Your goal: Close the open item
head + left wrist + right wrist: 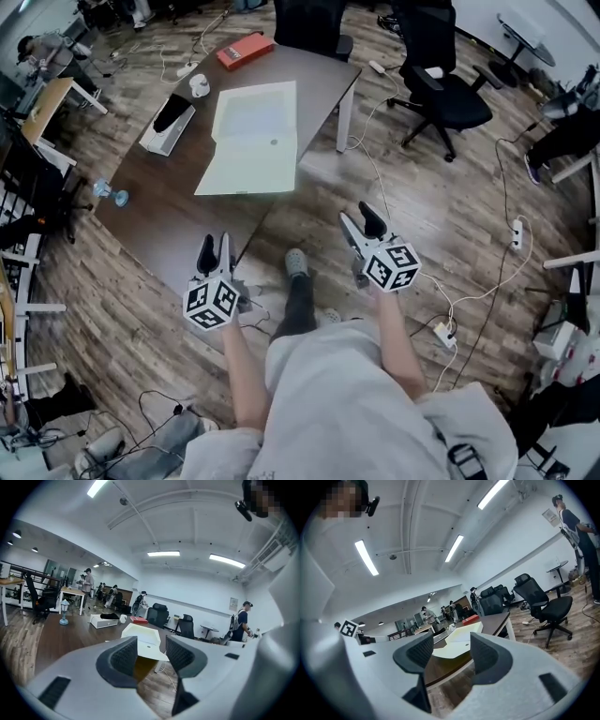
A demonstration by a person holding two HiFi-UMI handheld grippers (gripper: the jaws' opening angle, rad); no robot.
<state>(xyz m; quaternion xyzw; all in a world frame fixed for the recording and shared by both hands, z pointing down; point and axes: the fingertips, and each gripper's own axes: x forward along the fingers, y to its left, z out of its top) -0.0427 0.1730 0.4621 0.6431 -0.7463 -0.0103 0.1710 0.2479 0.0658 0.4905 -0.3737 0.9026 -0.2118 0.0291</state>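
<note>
A pale, flat case (251, 136) lies spread open on the dark brown table (159, 216), its two halves side by side. It also shows ahead in the left gripper view, case (143, 639), and in the right gripper view, case (459, 641). My left gripper (215, 246) hovers over the table's near corner, jaws apart and empty. My right gripper (359, 217) hangs over the wooden floor to the right of the table, also open with nothing in it. Both point toward the case from a distance. In their own views the left gripper (151, 651) and right gripper (451, 646) frame only air.
On the table's far end lie a red book (246, 50), a white cup (200, 85) and a white box with a black item (169, 124). A small blue ornament (112, 195) stands at the left edge. Black chairs (441, 84) and floor cables with a power strip (443, 333) are on the right.
</note>
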